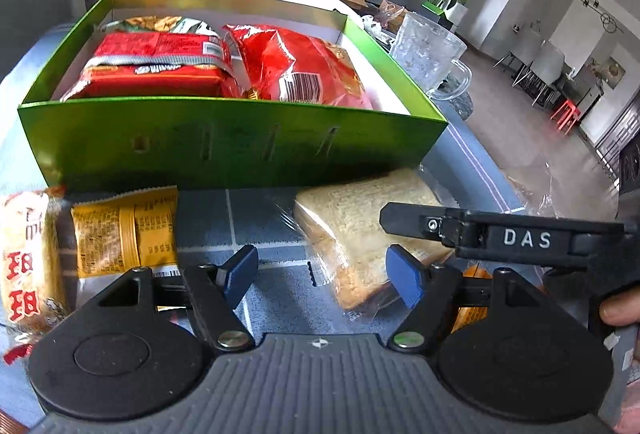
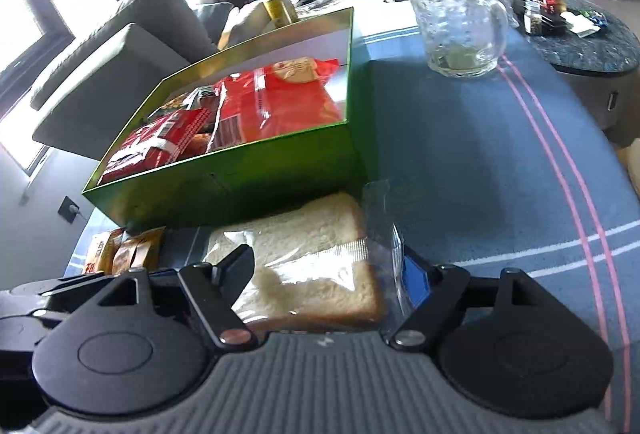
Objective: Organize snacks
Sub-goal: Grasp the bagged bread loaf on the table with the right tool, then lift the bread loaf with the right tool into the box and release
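Note:
A clear-wrapped stack of sliced bread point(image 1: 352, 218) point(image 2: 312, 246) lies on the blue tablecloth against the green box's near wall. My left gripper point(image 1: 322, 278) is open just in front of it, with the wrapper's edge and bare cloth between its blue pads. My right gripper point(image 2: 328, 274) stands open over the bread. Its left finger overlaps the bread's left edge, and its right pad shows through the wrapper flap. One black finger of the right gripper point(image 1: 404, 215) reaches over the bread in the left wrist view. The green box point(image 1: 232, 141) point(image 2: 240, 185) holds red snack bags point(image 1: 160, 61) point(image 2: 256, 101).
A yellow snack packet point(image 1: 124, 230) and a rice cracker packet point(image 1: 28, 258) lie left of the bread. A glass mug point(image 1: 428, 53) point(image 2: 456, 17) stands beyond the box's right corner. The table edge curves away on the right. A thumb point(image 1: 620, 310) rests on the right gripper's handle.

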Demonstrator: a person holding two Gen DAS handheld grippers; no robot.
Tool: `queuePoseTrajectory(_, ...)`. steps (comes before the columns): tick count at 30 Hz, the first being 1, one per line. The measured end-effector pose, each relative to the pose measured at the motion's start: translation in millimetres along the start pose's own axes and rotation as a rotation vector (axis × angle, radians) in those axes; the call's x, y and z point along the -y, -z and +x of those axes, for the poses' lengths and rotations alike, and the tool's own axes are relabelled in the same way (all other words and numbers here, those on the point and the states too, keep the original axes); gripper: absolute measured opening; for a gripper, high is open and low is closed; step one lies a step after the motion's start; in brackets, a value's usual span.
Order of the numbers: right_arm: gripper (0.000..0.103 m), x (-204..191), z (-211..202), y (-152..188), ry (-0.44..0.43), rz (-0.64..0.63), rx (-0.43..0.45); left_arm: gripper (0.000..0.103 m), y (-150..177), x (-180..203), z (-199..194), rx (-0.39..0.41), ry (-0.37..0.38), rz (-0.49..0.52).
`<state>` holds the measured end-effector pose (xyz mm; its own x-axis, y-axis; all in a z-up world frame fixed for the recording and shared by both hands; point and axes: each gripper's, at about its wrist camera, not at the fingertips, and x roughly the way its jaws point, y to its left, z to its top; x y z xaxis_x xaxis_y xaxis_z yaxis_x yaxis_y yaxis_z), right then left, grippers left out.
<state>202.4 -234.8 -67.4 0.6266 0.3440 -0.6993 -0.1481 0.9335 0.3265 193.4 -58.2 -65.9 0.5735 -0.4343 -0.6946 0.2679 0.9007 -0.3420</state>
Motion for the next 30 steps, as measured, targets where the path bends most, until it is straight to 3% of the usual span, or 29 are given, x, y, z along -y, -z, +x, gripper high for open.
queuePoseTrajectory(6,0.056,2,-2,-1,-0.019,-0.011,-0.010,0.068,0,4,1,-0.004,0.018,0.008)
queuePoseTrajectory(11,0.056,15,-6,-3,-0.032,0.052,-0.005,0.068,1,7,4,-0.011,0.034,0.001)
queuePoseTrajectory(16,0.057,5,-3,1,-0.014,-0.001,-0.004,0.067,5,22,11,-0.016,0.067,0.050)
queuePoseTrajectory(19,0.049,3,-2,1,-0.009,0.001,-0.002,0.064,10,32,10,0.000,0.043,0.112)
queuePoseTrajectory(20,0.045,4,-3,1,-0.006,0.012,0.000,0.059,10,34,8,0.005,0.044,0.121)
queuePoseTrajectory(23,0.035,5,-9,1,-0.003,0.039,0.015,0.051,10,30,3,0.003,0.066,0.079)
queuePoseTrajectory(30,0.035,-11,-36,2,-0.017,0.020,0.084,0.050,4,37,-33,0.110,0.055,0.114)
